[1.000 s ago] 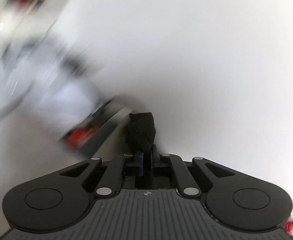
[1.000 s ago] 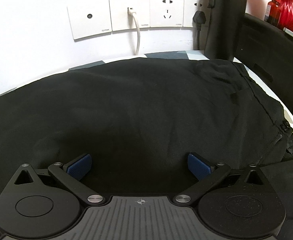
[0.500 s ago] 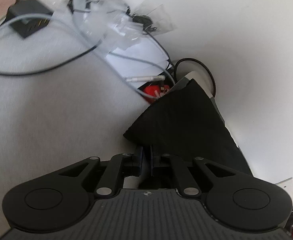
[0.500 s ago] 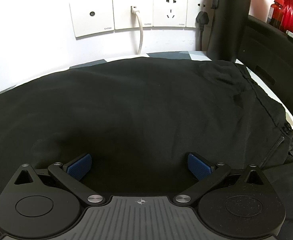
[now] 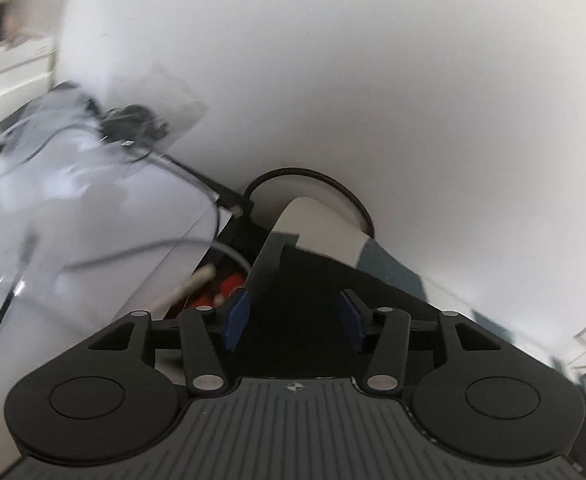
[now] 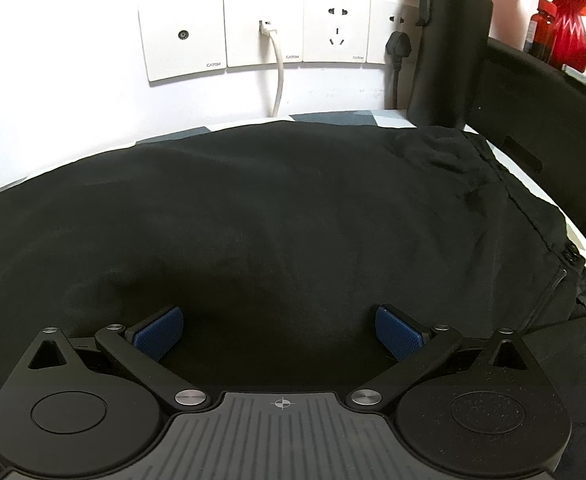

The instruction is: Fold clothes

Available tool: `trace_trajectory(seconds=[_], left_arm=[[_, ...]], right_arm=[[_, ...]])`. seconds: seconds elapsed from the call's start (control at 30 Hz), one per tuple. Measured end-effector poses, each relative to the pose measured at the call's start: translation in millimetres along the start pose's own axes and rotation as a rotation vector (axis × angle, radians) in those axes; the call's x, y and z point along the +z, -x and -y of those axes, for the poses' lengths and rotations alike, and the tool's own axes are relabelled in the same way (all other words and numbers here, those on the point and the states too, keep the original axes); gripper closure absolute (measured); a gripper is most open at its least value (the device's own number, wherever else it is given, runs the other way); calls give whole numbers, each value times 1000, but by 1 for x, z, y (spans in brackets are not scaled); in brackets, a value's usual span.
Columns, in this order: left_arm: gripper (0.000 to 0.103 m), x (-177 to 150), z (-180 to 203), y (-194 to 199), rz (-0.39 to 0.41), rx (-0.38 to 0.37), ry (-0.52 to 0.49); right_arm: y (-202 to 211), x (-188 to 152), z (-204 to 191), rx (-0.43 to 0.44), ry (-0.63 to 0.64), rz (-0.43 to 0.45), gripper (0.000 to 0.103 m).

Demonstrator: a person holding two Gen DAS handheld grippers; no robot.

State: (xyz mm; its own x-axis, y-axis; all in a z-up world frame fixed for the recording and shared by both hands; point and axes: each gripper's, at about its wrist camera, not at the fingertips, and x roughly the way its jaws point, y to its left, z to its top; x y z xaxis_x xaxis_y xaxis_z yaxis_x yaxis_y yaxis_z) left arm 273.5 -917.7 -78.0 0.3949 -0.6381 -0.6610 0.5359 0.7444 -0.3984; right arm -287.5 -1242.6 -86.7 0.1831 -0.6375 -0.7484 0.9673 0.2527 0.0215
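Black garment lies spread over the table under your right gripper, reaching back almost to the wall, where a strip of checked cloth shows beyond its far edge. Your right jaws stand wide apart just above the fabric, blue pads holding nothing. At the garment's right side a seam and a zipper run toward you. Behind it sit four wall plates, one with a white cable plugged in, and a black bottle stands at the back right corner beside a red vase. Your left gripper is also open with nothing in it, its pads on either side of a dark end of the garment that lies below them. Ahead of it the checked cloth meets the white wall, with a black cable looping behind and blurred wires and clear plastic to the left.
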Motion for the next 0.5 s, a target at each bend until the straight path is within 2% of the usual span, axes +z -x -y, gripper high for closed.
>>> trace_trajectory(seconds=[0.07,0.1,0.13,0.2,0.27,0.33,0.4,0.47,0.5], left_arm=[[54,4,4,-15,-4,6,-5],[62,4,8,-17,1,-9,-17],[79,2,14,-16,9,-29,-45],[94,-4,27,-13,15,-83,-113],[94,-18,45,-4,-15,-173,-220],[93,-32,59,-1,-77,-240,-285],[93,-42,64,-4,-129,-254,-304],[93,-43,62,-2,-113,-238,-292],[89,-42,60,0,-94,-228,-281]], right_arm=[[0,-1,0,-1,0,5,1],[0,-1,0,-1,0,8,1],[0,-1,0,-1,-1,10,1],[0,-2,0,-2,-1,15,1],[0,-2,0,-3,-1,20,1],[-1,-2,-1,-3,0,24,1],[-3,0,-2,-2,0,22,1],[-4,1,-3,-3,-1,19,1],[-4,1,-3,-3,0,19,1]])
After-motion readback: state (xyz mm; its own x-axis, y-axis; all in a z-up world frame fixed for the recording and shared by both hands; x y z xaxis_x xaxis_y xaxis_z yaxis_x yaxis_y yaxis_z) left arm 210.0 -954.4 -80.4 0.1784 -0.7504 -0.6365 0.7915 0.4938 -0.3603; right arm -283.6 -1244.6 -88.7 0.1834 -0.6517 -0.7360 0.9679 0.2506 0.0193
